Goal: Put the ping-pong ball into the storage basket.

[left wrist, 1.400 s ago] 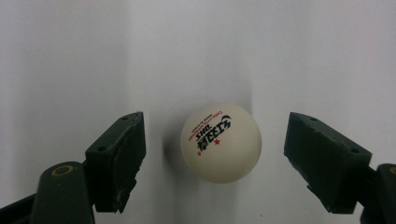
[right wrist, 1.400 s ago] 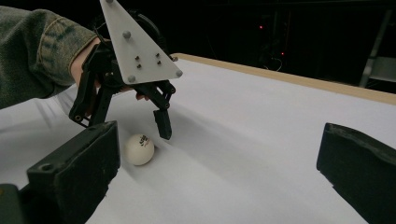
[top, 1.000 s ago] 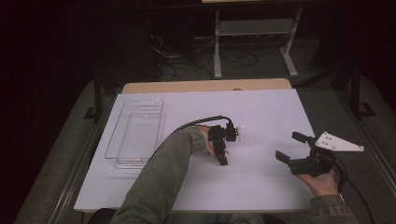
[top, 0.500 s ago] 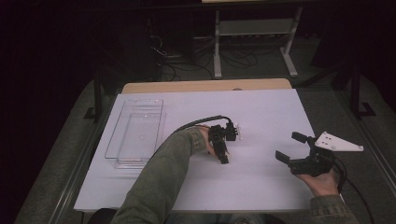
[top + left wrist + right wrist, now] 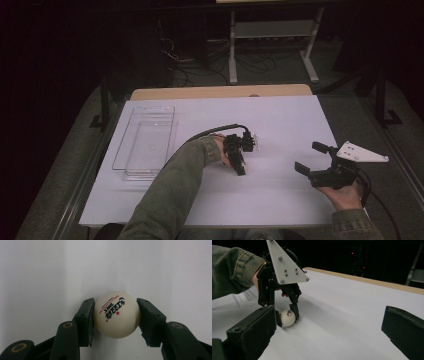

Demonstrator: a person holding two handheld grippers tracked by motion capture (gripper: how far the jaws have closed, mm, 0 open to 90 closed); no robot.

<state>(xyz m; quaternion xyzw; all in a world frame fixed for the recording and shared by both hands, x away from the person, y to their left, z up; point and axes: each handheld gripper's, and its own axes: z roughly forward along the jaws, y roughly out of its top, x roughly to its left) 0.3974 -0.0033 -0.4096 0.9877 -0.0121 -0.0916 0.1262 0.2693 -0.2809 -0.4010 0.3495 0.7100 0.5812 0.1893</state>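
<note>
Left of the L fingers, tray: clear plastic tray (image 5: 145, 144) on the white bench (image 5: 280, 120), well apart from the ball; nothing seen inside it.
Ball: white ping-pong ball (image 5: 116, 314), black and red print plus a red star, sitting on the bench between the L fingers.
L gripper: left gripper (image 5: 241, 167) pointed down at the bench; fingers (image 5: 85, 320) have just been closing and now press the ball from both sides, so it's gripped.
R gripper: right gripper (image 5: 312, 161) near the bench's right edge, well apart from the ball; fingers wide, nothing between them.
High view vs others: gives tray, both hands and the green sleeve (image 5: 170, 195); ball is too small and hidden to make out there.
L gripper view: close-up of pad-to-ball contact and the print; no tray.
R gripper view: side-on, ball (image 5: 287, 318) low on the bench under the left gripper (image 5: 287, 312) and its grey plate (image 5: 284, 263); own fingers (image 5: 254, 332) spread far apart.
</note>
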